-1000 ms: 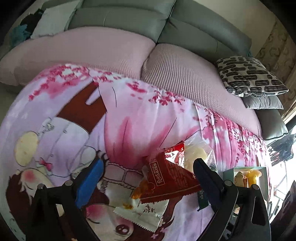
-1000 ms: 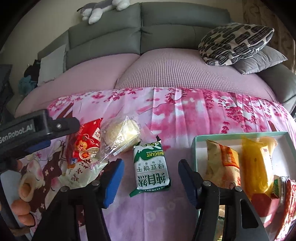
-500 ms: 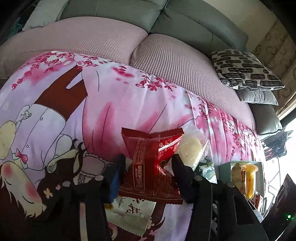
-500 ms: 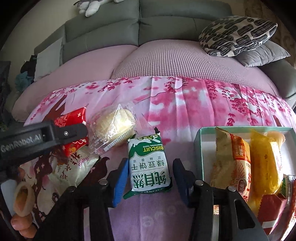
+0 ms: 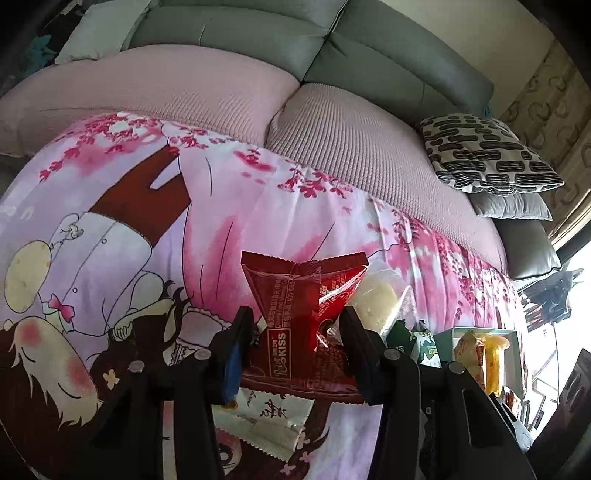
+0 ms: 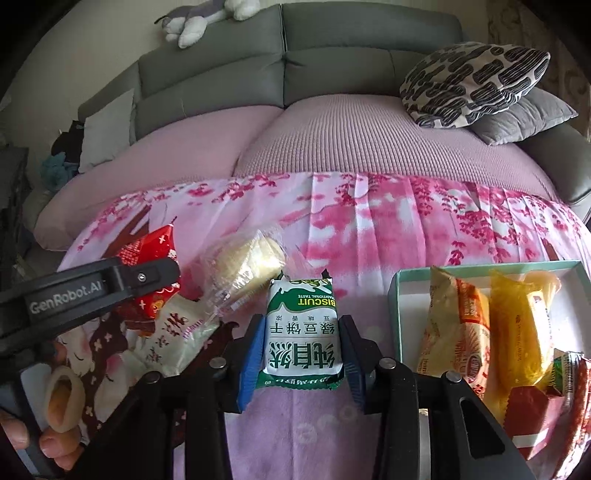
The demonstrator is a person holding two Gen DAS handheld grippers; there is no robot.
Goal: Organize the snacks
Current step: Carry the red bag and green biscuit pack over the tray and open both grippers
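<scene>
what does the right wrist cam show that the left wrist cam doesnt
Only the right wrist view shows the plush toy on the sofa back, the person's hand under the left gripper, and the right gripper closed on the green biscuit pack.

Only the left wrist view shows the left gripper squeezing the red snack pack from behind, and the cartoon girl print.

Both show the clear-wrapped cake, the white packet, the teal tray and the patterned pillow.
</scene>
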